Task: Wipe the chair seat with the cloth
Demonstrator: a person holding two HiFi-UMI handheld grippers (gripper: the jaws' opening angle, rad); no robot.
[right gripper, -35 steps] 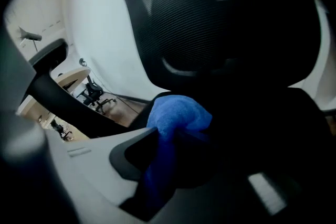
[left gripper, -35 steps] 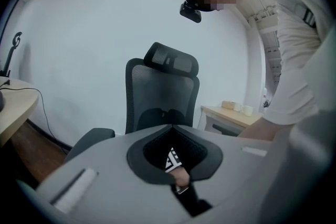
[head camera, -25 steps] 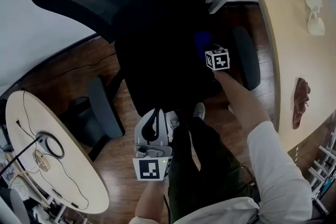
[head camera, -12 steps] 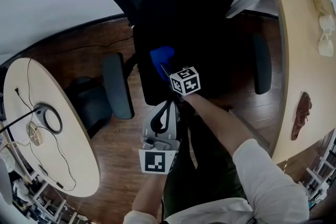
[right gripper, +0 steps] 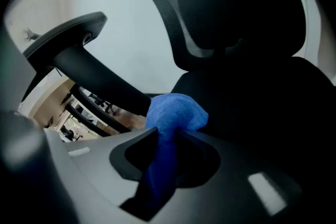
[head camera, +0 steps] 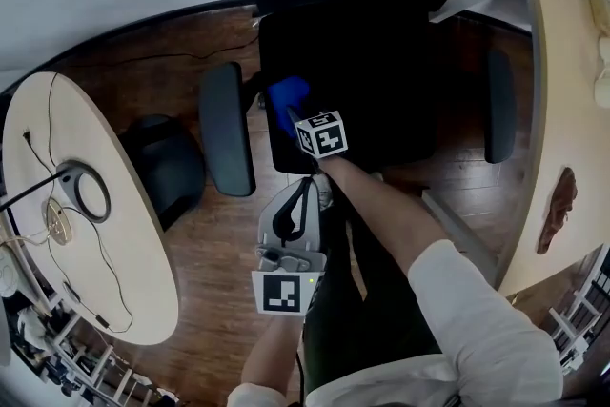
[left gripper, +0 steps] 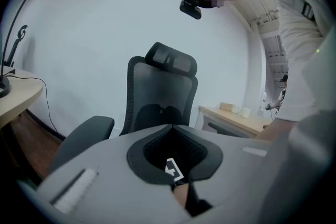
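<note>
The right gripper (head camera: 292, 116) pinches the one blue cloth (head camera: 286, 95) on the one chair's seat (head camera: 381, 81). The left gripper (head camera: 299, 193) is closed and empty.

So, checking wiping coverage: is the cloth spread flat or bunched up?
Bunched: the blue cloth bulges in a wad from the shut right tongs, over the chair seat.
</note>
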